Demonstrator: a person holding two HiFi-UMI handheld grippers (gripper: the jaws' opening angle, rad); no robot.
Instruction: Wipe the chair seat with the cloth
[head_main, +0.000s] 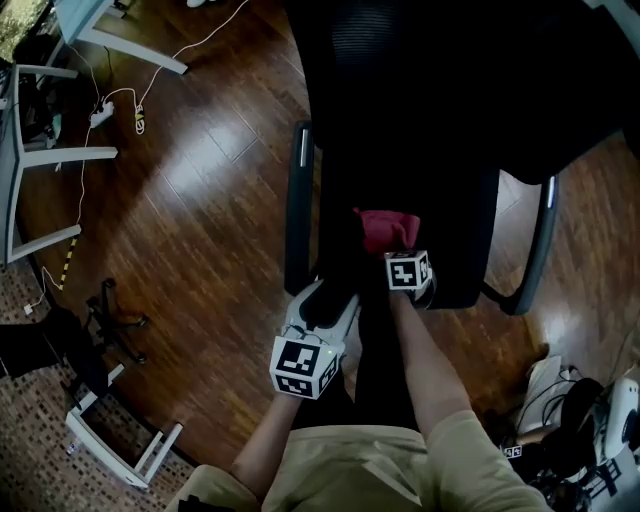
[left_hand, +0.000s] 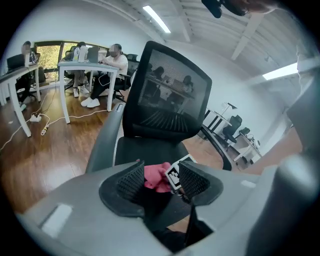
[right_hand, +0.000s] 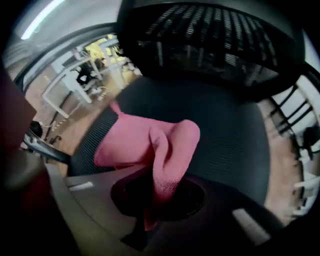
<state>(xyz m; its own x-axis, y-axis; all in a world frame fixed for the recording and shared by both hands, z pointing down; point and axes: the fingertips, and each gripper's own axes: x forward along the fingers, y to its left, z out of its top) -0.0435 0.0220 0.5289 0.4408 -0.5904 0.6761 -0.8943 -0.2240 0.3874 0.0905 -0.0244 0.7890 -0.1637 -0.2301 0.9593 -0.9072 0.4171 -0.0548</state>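
The pink cloth lay bunched on the chair seat, near its front edge; in the head view it showed just below the middle of the frame. The right gripper was clamped on it, a fold of fabric pinched between the jaws and the rest spilling forward onto the black mesh. The left gripper sat at the lower centre of the head view, at the seat's front corner beside the armrest. Its jaws stood partly apart with nothing between them; the cloth and the other gripper's marker cube only showed beyond the gap.

As a judgement, the wiping was under way but far from finished. The cloth was in hand and down on the seat, so the pick-up was done. From where it rested, most of the seat stretched beyond it toward the backrest at the top of the frame, and also to either side. The mesh looked uniformly dark, with no visible mark telling wiped parts from unwiped ones, so how much had been covered could not be told. What was left appeared to be sweeps across the middle and rear of the seat. The wooden floor filled the left of the head view.
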